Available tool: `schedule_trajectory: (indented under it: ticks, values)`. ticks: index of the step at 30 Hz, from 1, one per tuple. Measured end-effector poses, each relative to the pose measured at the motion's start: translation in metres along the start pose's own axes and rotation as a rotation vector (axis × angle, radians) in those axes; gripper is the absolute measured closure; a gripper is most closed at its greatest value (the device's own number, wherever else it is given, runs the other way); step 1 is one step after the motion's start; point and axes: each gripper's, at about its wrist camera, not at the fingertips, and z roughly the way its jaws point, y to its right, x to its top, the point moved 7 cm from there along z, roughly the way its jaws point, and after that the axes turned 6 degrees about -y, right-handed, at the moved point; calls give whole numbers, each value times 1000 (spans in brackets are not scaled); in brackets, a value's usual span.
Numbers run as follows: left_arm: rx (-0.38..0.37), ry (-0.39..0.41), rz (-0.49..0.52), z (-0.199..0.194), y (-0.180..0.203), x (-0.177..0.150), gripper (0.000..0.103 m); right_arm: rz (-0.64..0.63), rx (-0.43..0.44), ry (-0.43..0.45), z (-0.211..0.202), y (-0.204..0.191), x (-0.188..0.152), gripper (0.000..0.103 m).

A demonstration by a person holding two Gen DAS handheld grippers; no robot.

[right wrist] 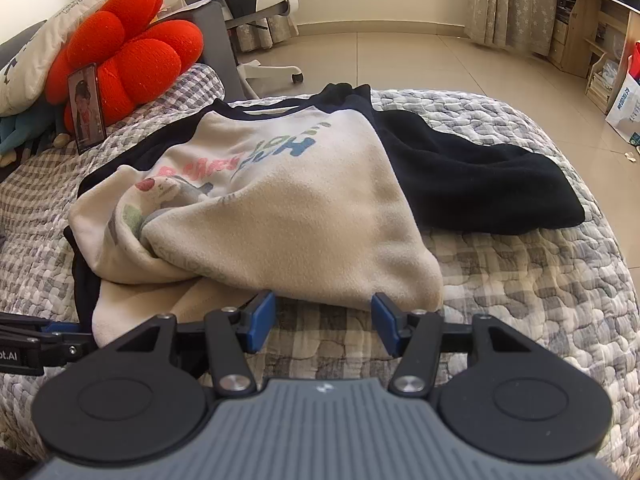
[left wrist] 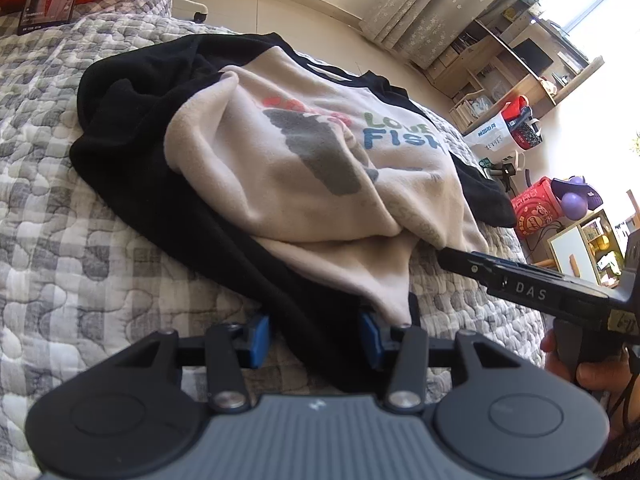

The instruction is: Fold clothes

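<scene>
My left gripper [left wrist: 316, 336] is nearest the lens: blue pads wide apart, black sleeve fabric and the cream hem corner of the sweatshirt [left wrist: 304, 160] lying in the gap between them. Pads not pressing on the cloth, so nothing clamped.

My right gripper [right wrist: 324, 322] is also spread wide, pads just short of the sweatshirt [right wrist: 280, 200] hem edge. Bare quilt [right wrist: 520, 300] between the pads. The right pad sits close under the cream corner; can't tell if it touches.

Sweatshirt is straight ahead of both tools, bunched on the grey checked quilt [left wrist: 60, 240]. Cream body with coloured print, partly reading "FISH", and black sleeves. Seen from the right tool, the left part of the body is crumpled into folds and one black sleeve [right wrist: 480, 184] lies spread out ahead and to the right. From the left tool, the other black sleeve [left wrist: 132, 152] runs from far left down toward my pads.

The right tool's finger shows in the left view, off to the right and pointing at the hem, with my right hand [left wrist: 584, 368] on its handle. The left tool's tip shows at the left edge of the right view.

Far ahead-left of the right tool: red cushion [right wrist: 128, 52] with a photo card [right wrist: 86, 108] propped against it, white office chair [right wrist: 276, 4] beyond on the tiled floor.
</scene>
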Motion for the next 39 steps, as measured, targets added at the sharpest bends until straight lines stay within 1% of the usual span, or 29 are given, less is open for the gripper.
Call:
schedule_trajectory:
  ticks: [2, 3, 4, 7, 9, 10, 15, 20, 28, 32, 34, 39]
  values:
    - [0, 7, -1, 1, 0, 0, 58, -1, -3, -2, 0, 0, 0, 46]
    - [1, 11, -2, 1, -1, 1, 61, -1, -3, -3, 0, 0, 0, 46]
    - [9, 14, -2, 1, -2, 1, 68, -1, -3, -3, 0, 0, 0, 46]
    - [33, 13, 2, 0, -7, 3, 85, 4, -4, -5, 0, 1, -1, 46]
    - [35, 8, 10, -3, -10, 4, 92, 8, -5, -6, 0, 1, -2, 46]
    - [36, 7, 15, -4, -11, 5, 93, 10, -5, -7, 0, 2, -2, 46]
    - [54, 66, 47, -21, -9, 9, 95, 22, -4, -23, 3, 7, -4, 46]
    - [56, 158, 48, -48, -7, 17, 95, 34, -6, -31, 3, 10, -6, 46]
    - [38, 285, -15, -92, -19, 22, 95, 38, -12, -26, 4, 11, -6, 46]
    - [54, 340, -36, -111, -29, 24, 95, 35, -16, -25, 4, 10, -5, 46]
    - [66, 360, -43, -118, -35, 25, 95, 34, -19, -28, 6, 10, -5, 46]
    - [96, 372, -79, -123, -54, 25, 95, 33, -23, -32, 8, 10, -5, 46]
